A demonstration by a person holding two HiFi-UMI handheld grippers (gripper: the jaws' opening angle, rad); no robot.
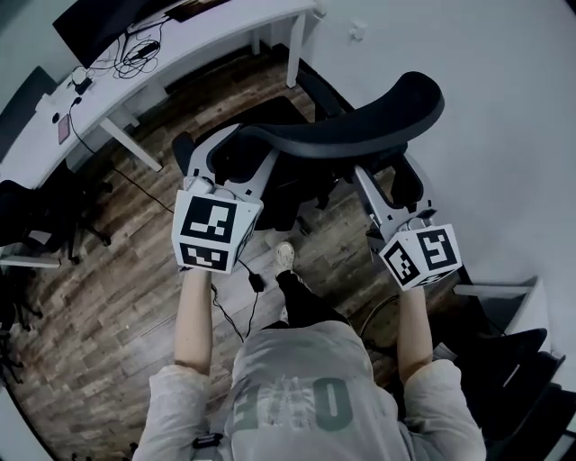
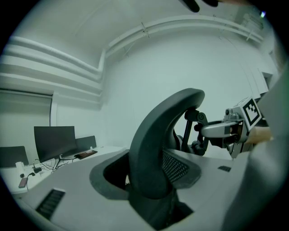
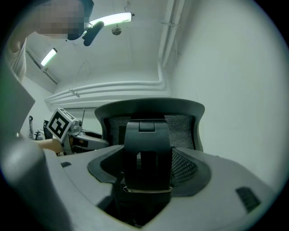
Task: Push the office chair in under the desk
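Head view puts the office chair (image 1: 360, 126) in the upper middle of the frame. We see its curved dark top rail, with a black mesh back and black frame below it. It stands on the wood-plank floor (image 1: 117, 288), apart from the white desk (image 1: 180, 54) that runs across the upper left of the frame, and its seat is not under the desktop.

Our left gripper (image 1: 236, 149) has its pale grey jaws closed on the left edge of the chair back. In the left gripper view the curved dark frame piece fills the gap between them, with mesh just to its right. Our right gripper (image 1: 389, 189) clamps the back on the right side. In its own view the black centre spine sits between the jaws and meets both inner edges.

Each tool carries a white cube (image 1: 214, 232) printed with black square marker patterns. Large pale letters run across our grey shirt (image 1: 306, 387), but we cannot read them with confidence.

On the desk sit a dark monitor (image 1: 99, 27) and a tangle of black cables (image 1: 135, 54). A thin cable ends at a small black adapter (image 1: 256, 282) on the floor below the chair. A plain white wall (image 1: 504, 108) fills the right side.
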